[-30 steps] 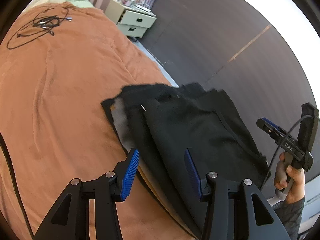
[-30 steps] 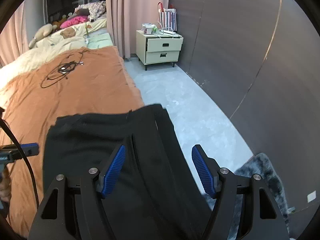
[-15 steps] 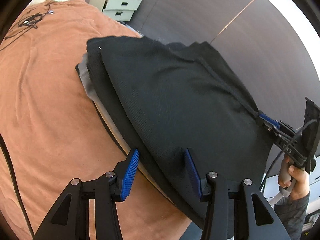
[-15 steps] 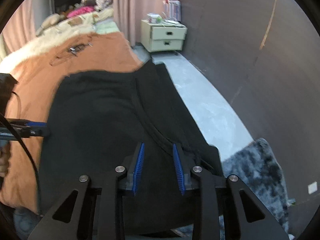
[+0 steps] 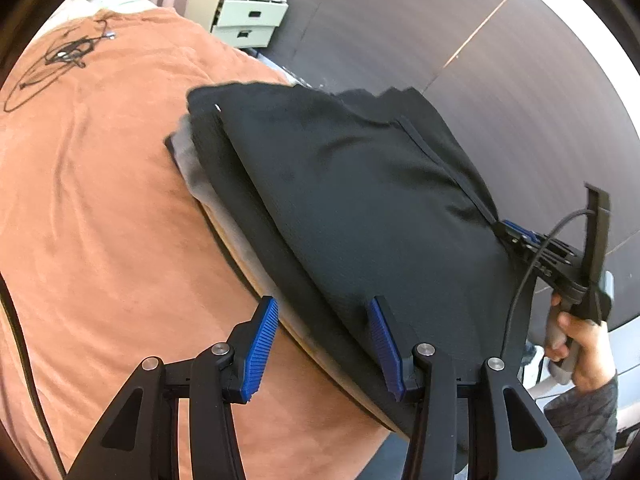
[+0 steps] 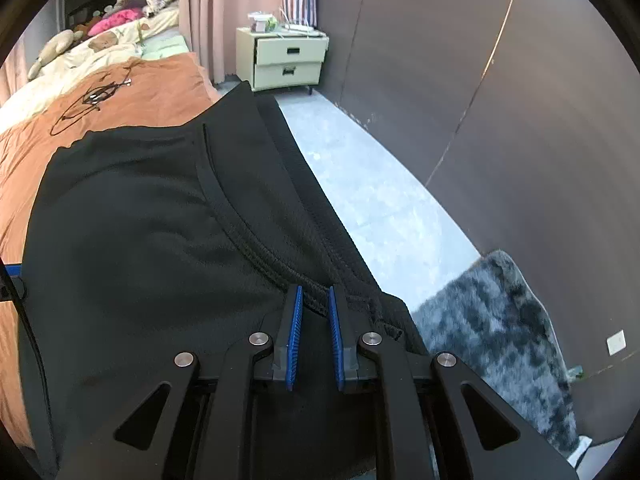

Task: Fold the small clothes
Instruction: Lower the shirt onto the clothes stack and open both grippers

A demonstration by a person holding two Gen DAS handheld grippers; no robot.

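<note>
- Step in hand: taking hold of black garment [image 6: 152, 232], draped over edge of orange bedcover [image 5: 100, 208].
- Right gripper [image 6: 314, 316]: jaws just closing, clamped on thick seam.
- Left gripper [image 5: 324, 320]: apart, straddling garment's edge, not gripping.
- Next, likely: clamping left, then lifting to fold.

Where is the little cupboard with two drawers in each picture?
Left wrist view: the cream nightstand sits at the top, left of middle, past the far edge of the orange blanket.
Right wrist view: the nightstand stands near the top, just left of middle, between the pink curtain and the dark wall.
Shared landmark: the tangled black cable on the orange blanket shows in both.
</note>
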